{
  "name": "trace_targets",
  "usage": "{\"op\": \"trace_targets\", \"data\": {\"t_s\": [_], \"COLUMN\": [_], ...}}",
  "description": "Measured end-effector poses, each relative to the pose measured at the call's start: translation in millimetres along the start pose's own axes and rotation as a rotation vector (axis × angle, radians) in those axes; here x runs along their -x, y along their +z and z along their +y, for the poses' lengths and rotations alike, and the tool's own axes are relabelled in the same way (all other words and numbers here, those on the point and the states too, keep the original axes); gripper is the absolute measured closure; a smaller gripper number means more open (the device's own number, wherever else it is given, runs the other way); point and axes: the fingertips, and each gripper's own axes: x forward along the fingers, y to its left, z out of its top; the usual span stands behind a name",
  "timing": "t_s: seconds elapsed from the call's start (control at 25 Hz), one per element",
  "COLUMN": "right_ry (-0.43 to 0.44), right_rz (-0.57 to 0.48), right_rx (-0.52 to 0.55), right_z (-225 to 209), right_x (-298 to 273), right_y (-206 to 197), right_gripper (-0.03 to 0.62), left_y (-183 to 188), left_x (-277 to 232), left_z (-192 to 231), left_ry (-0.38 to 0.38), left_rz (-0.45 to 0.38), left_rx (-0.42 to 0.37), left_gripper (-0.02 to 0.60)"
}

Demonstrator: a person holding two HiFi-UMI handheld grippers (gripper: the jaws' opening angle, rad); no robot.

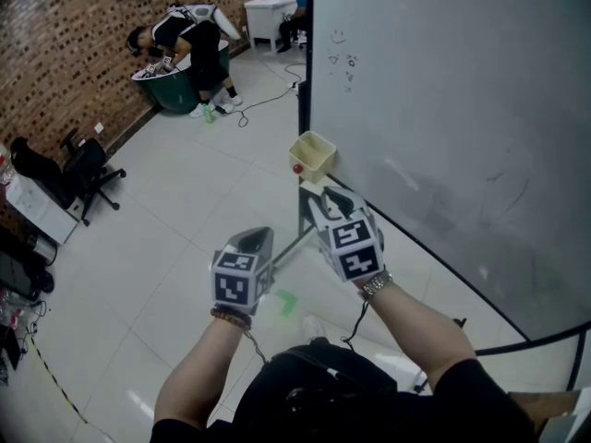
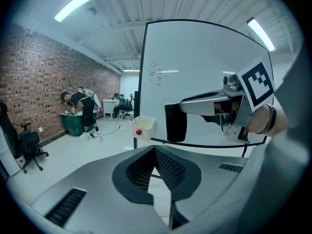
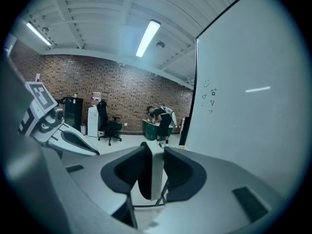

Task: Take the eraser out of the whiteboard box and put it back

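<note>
A pale yellow box [image 1: 312, 155] with a red dot hangs at the whiteboard's [image 1: 443, 109] lower left corner. It also shows in the left gripper view, box [image 2: 143, 127]. My right gripper [image 1: 320, 201] hovers just below and in front of the box, shut on the eraser [image 3: 154, 174], a white block with a black felt face. From the left gripper view the eraser [image 2: 175, 122] hangs dark and upright in the right gripper [image 2: 181, 112]. My left gripper [image 1: 255, 241] is lower and to the left, jaws shut and empty, left gripper [image 2: 155, 150].
A person [image 1: 180, 35] bends over a green bin [image 1: 171, 86] by the brick wall. A black office chair [image 1: 88, 169] stands at the left, a cable [image 1: 268, 100] lies on the white floor, and a small green object [image 1: 286, 303] lies near my feet. The whiteboard's black frame [image 1: 443, 261] runs along the right.
</note>
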Motion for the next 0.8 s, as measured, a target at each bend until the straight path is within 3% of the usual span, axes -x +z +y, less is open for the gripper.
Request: {"op": "trace_targets", "data": {"t_s": [0.8], "right_ry": [-0.017], "right_rz": [0.006], "right_rx": [-0.038], "right_z": [11], "right_x": [75], "right_y": [-17], "right_gripper": [0.445], "left_y": [-16], "left_x": [33], "left_z": [-59], "left_ry": [-0.057], "left_rz": [-0.002], "left_rx": [-0.053], "left_gripper": [0.581]}}
